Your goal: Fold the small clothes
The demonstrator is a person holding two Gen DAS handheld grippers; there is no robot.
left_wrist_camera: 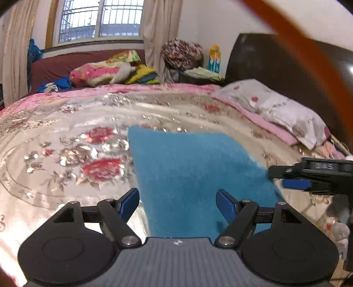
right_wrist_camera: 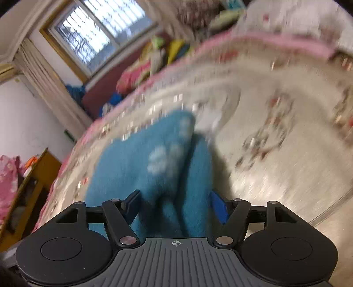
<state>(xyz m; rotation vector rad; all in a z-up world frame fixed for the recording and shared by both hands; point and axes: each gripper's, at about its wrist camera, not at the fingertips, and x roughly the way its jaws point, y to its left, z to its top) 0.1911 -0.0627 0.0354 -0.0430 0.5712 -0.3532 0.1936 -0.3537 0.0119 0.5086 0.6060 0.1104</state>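
2 grippers hang over a blue fleece garment [left_wrist_camera: 194, 167] spread on the floral bedspread [left_wrist_camera: 66, 136]. The left gripper [left_wrist_camera: 177, 206] is released, jaws wide, gripping nothing. The right gripper [right_wrist_camera: 174, 207] straddles blurred fleece; its grip cannot be told. A pillow [left_wrist_camera: 271, 108] lies nearby. Its side lettering is unreadable.

Bedroom clutter around the bed

A grey-white floral pillow [left_wrist_camera: 278, 108] lay at the shiny floral bedspread's [left_wrist_camera: 66, 136] right edge; a barred window [left_wrist_camera: 99, 19] stood beyond.
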